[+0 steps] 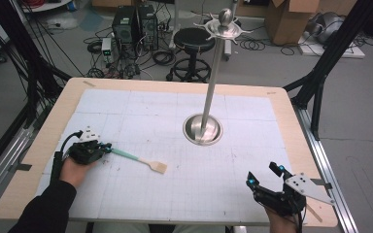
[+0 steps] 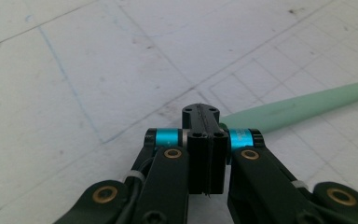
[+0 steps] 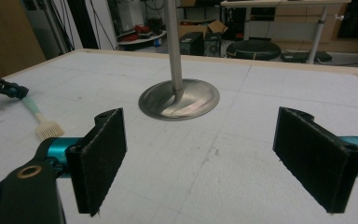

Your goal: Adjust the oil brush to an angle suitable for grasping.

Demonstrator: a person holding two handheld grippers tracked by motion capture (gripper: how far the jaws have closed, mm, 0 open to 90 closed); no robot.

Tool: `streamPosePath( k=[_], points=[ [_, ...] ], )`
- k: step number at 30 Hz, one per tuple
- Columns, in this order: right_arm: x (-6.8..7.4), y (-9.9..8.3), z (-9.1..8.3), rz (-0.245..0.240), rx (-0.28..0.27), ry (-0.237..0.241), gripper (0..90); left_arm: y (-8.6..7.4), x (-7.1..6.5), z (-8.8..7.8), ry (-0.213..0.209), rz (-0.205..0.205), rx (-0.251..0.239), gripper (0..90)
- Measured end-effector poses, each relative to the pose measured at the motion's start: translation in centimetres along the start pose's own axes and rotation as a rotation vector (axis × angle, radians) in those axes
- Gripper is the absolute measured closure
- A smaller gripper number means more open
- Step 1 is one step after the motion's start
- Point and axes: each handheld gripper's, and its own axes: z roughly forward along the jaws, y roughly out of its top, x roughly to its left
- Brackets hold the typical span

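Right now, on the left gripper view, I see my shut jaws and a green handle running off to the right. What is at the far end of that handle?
Observer: A flat tan head, lying on the white mat and pointing toward the table's middle.
Operator: Where is my other gripper?
Observer: The right gripper is at the near right corner of the table. Its jaws are wide open with nothing between them.
Operator: Is anything else standing on the table?
Observer: A metal stand. Its round base sits right of centre, beyond the tan head and apart from it, and its pole rises from it to a ring of hooks.
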Motion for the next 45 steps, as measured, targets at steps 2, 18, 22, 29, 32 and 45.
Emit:
streamPosePath(
  k=[2, 18, 22, 29, 32, 45],
  points=[
    [0.1, 0.0, 0.0, 0.001, 0.003, 0.0, 15.9, 0.1, -0.4, 0.1, -0.008, 0.011, -0.003, 89.6],
    [0.0, 0.0, 0.2, 0.0, 0.005, 0.006, 15.9, 0.3, -0.8, 1.0, -0.03, -0.005, -0.04, 89.6],
    [0.0, 0.0, 0.2, 0.005, 0.003, 0.003, 15.9, 0.4, -2.2, 0.8, -0.077, 0.021, -0.034, 89.6],
    [0.2, 0.1, 0.1, 0.002, 0.002, 0.002, 15.9, 0.7, -4.5, 1.2, -0.113, 0.002, -0.052, 89.6],
    [0.2, 0.1, 0.1, 0.003, 0.002, 0.001, 15.9, 0.8, -5.7, 1.3, -0.121, -0.002, -0.054, 89.6],
    [0.1, 0.1, 0.2, 0.0, 0.003, 0.005, 15.9, 2.2, -11.0, 2.5, -0.126, 0.053, -0.059, 89.6]
  ],
)
